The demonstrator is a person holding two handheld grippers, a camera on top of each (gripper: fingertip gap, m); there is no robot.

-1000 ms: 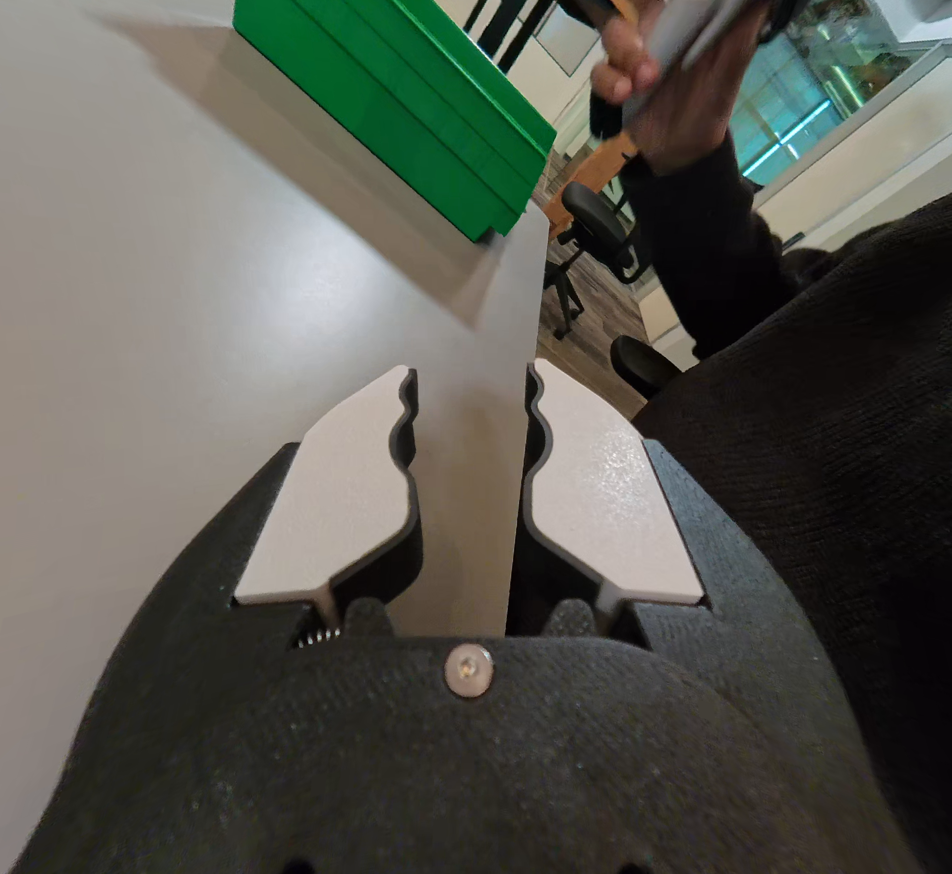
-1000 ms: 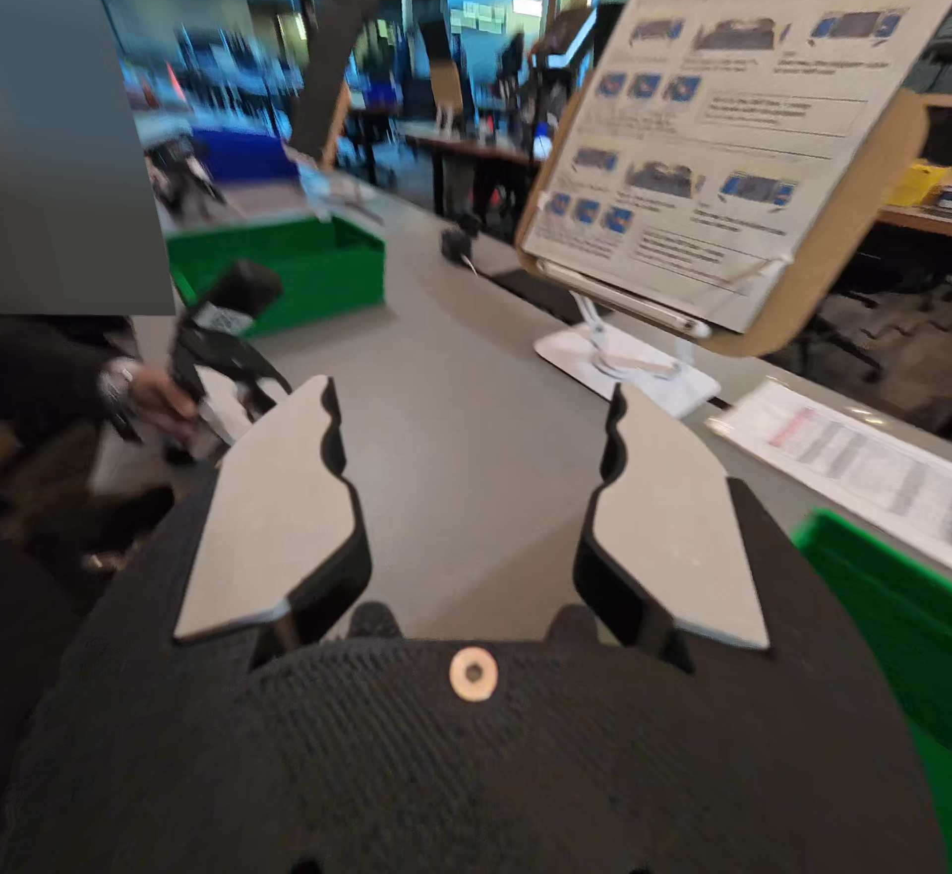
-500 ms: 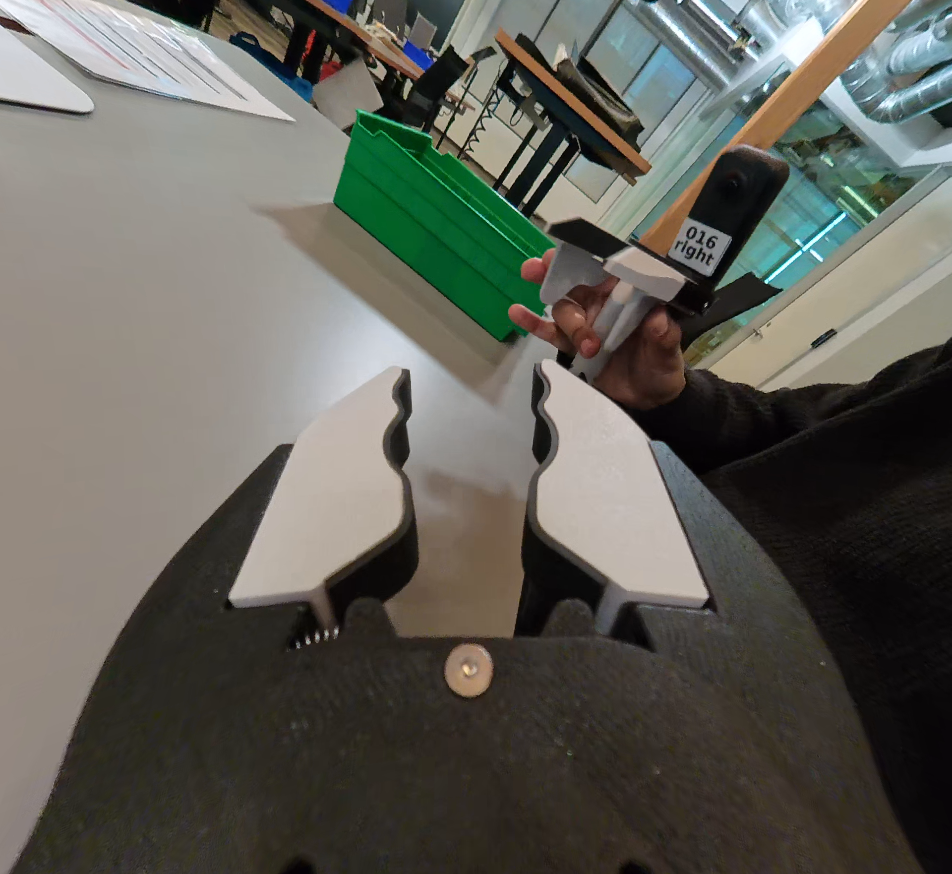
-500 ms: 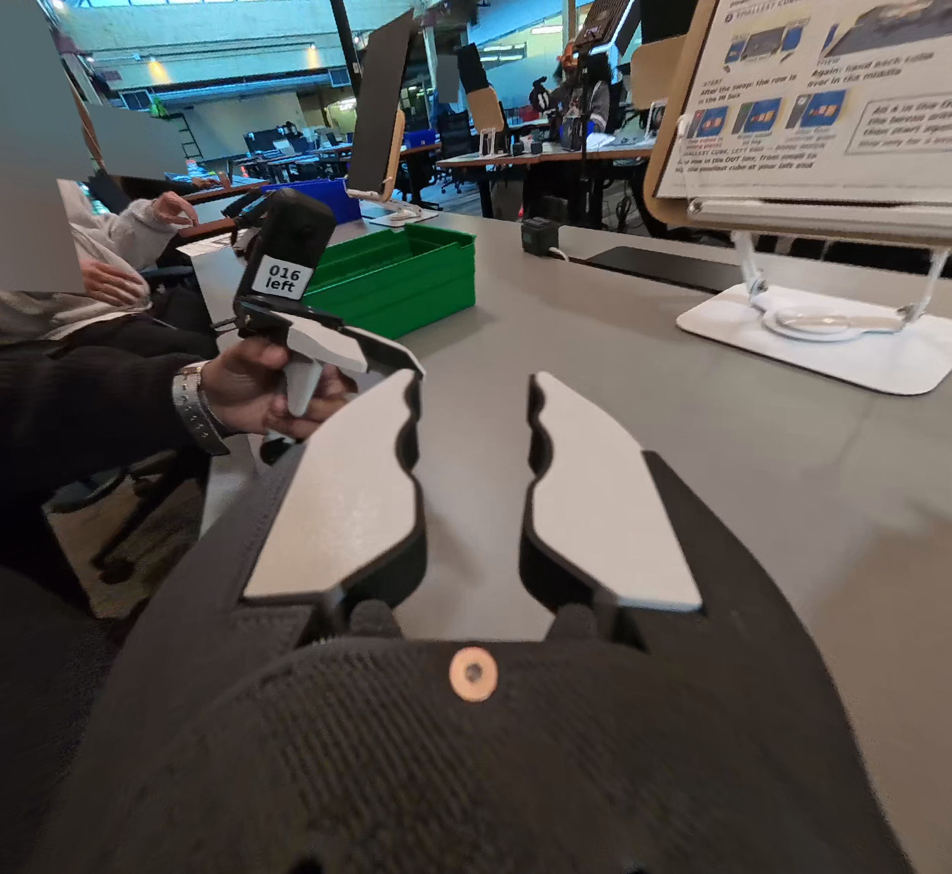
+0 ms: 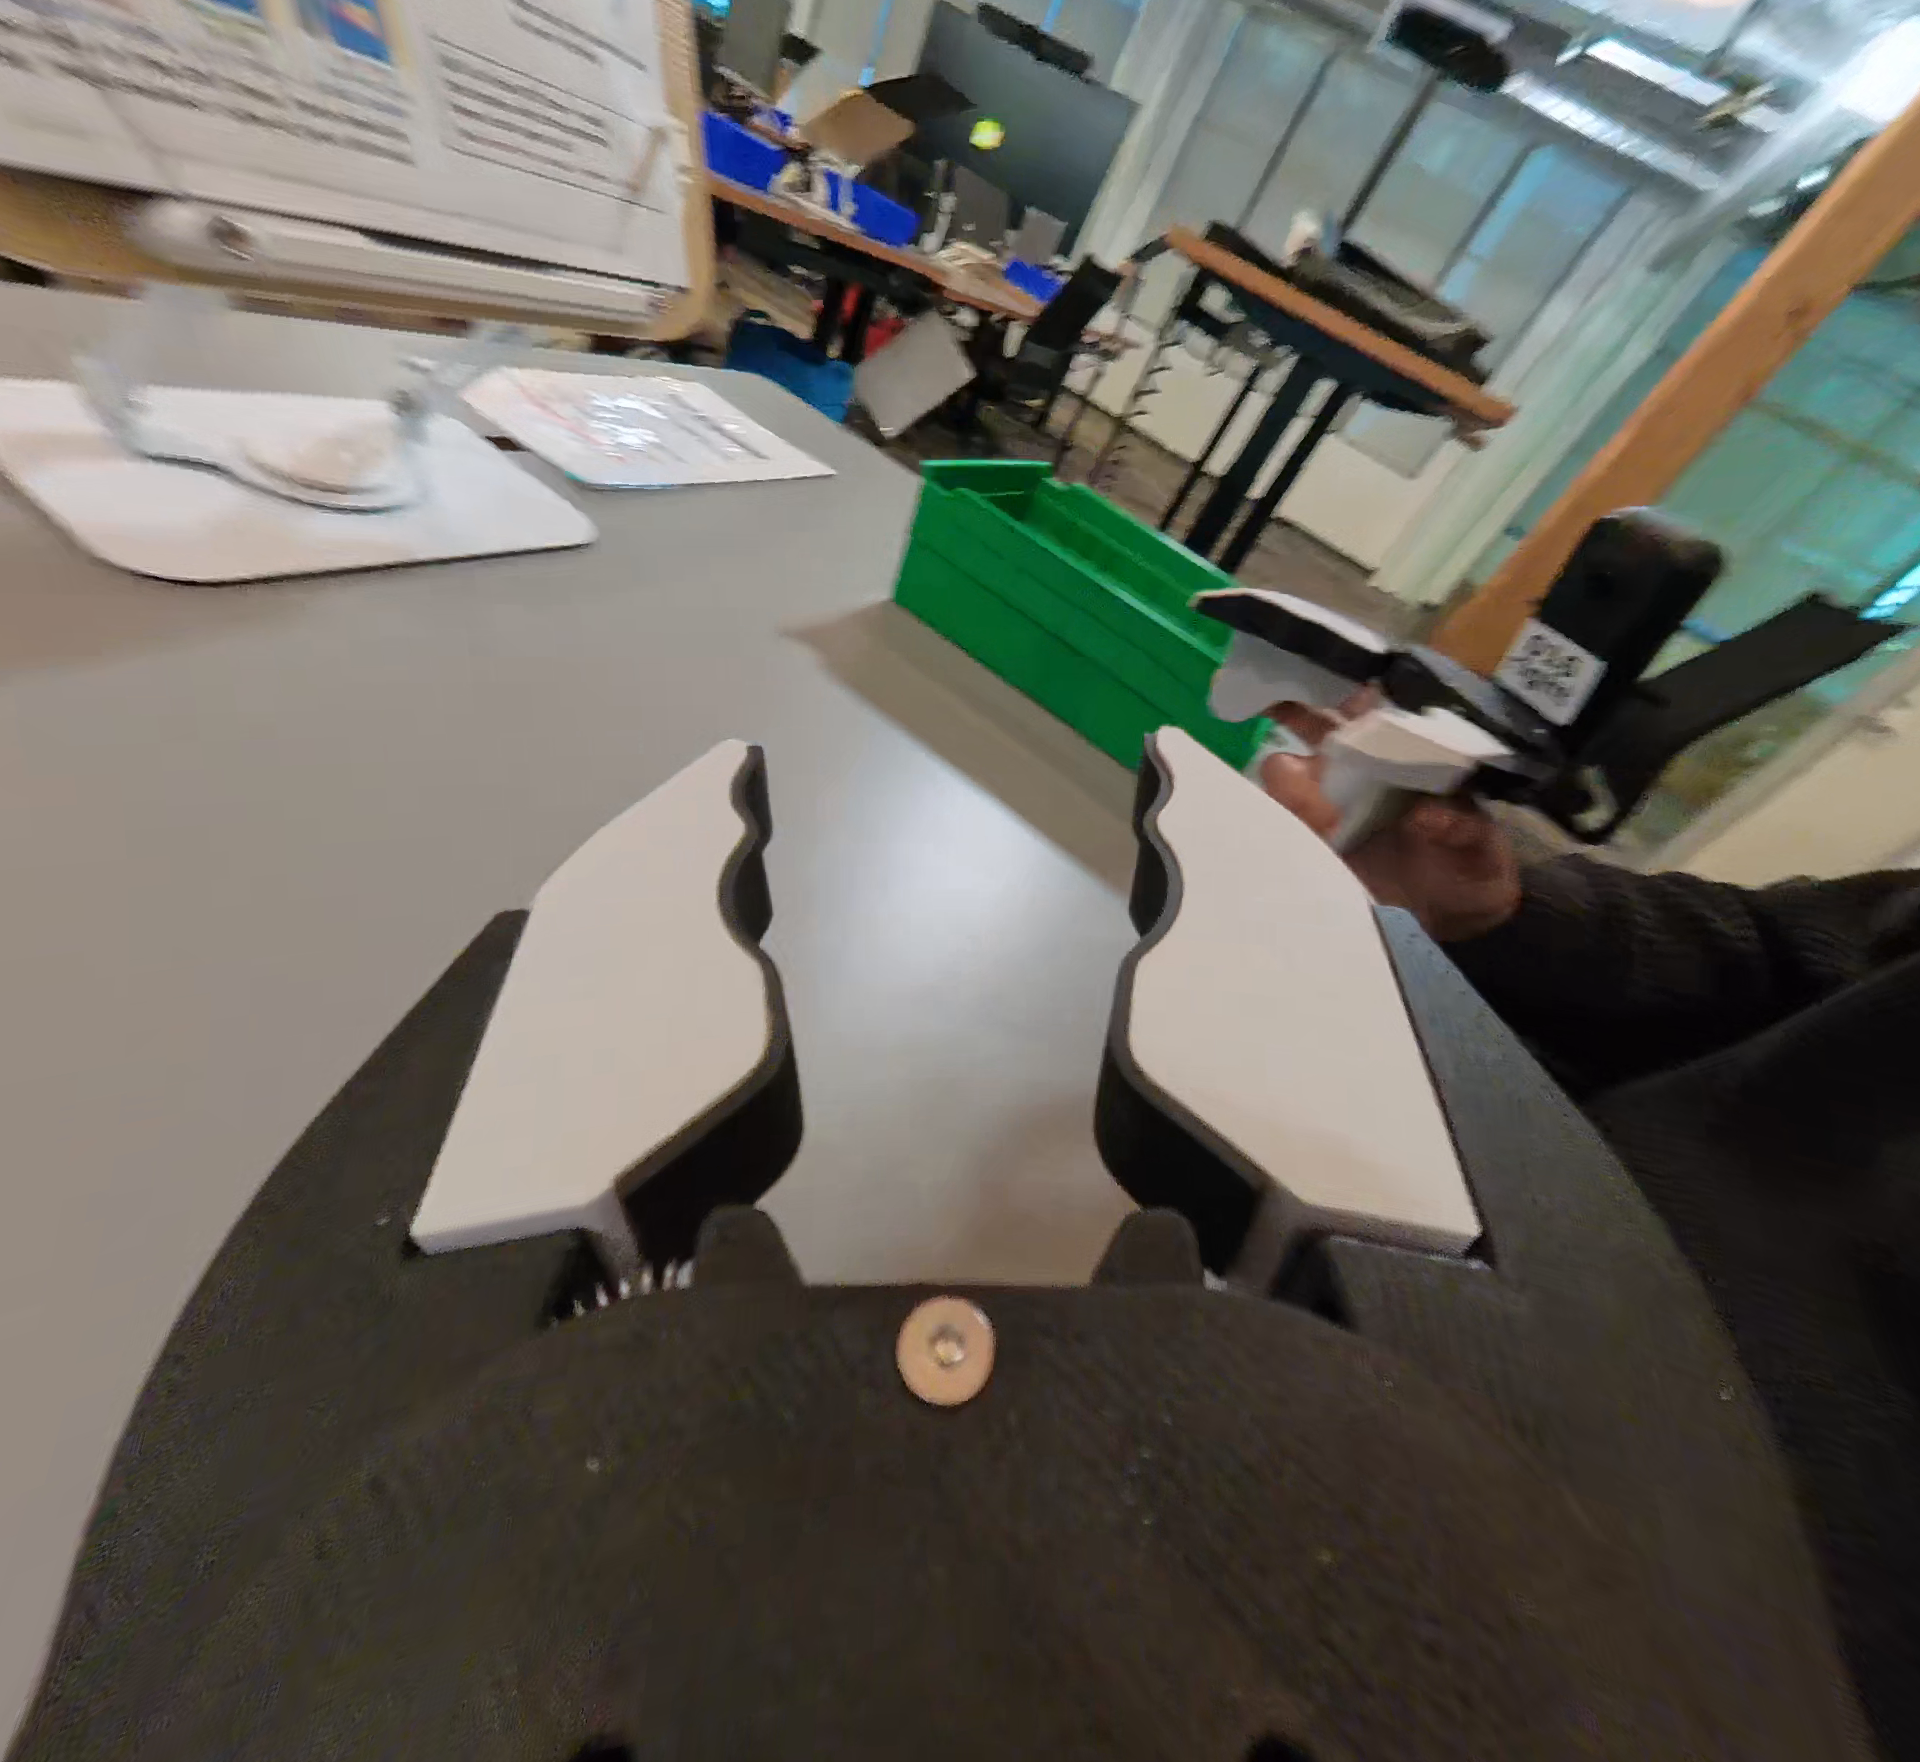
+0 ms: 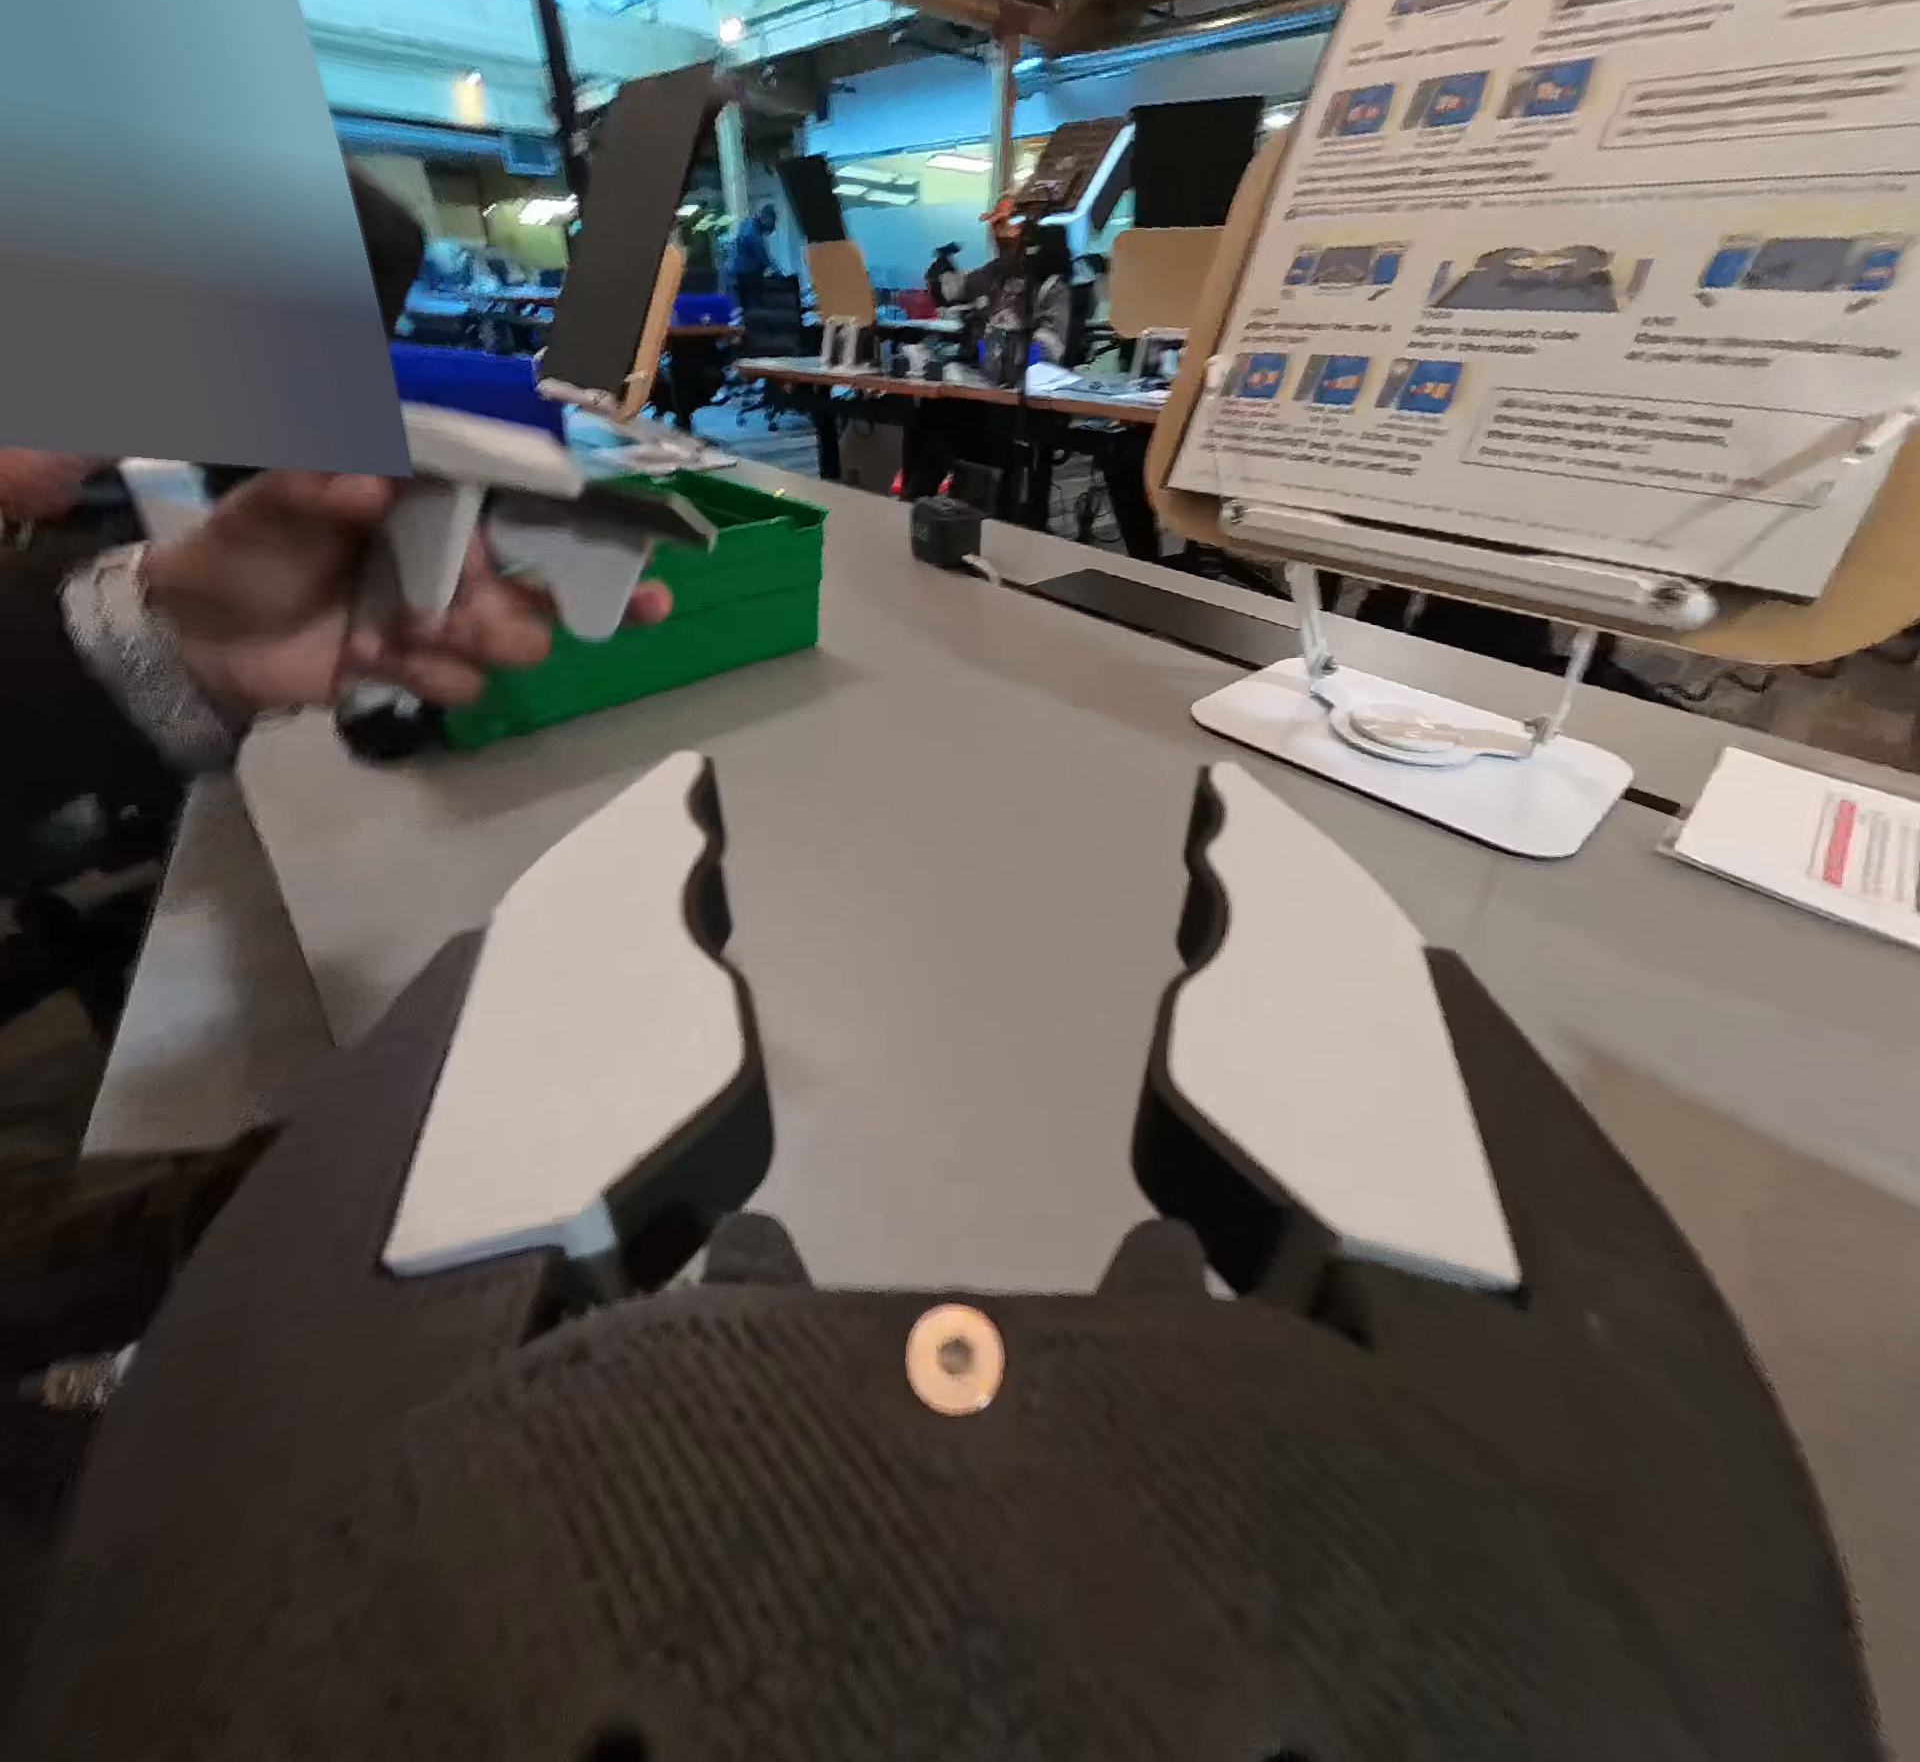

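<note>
My left gripper [image 5: 951,762] is open and empty, held just above the bare grey table [image 5: 416,777]. My right gripper [image 6: 954,777] is also open and empty above the same table [image 6: 966,881]. Each gripper shows in the other's view, held in a hand: the right one is at the right edge of the left wrist view [image 5: 1340,704], and the left one is at the left of the right wrist view [image 6: 582,528]. A green bin [image 5: 1049,611] stands by the table's right edge beyond the left gripper. Another green bin [image 6: 717,600] stands at the left end, behind the hand-held left gripper.
A board of instruction sheets on a white stand [image 6: 1455,756] stands at the back of the table; it also shows in the left wrist view [image 5: 281,507]. A laminated sheet [image 5: 644,429] lies beside it. The table's front edge [image 6: 208,881] is close. Desks and chairs fill the room behind.
Both grippers have opened wider than half a second ago. The left wrist view has swung up and left, bringing the instruction stand into view. The right gripper has turned slightly right.
</note>
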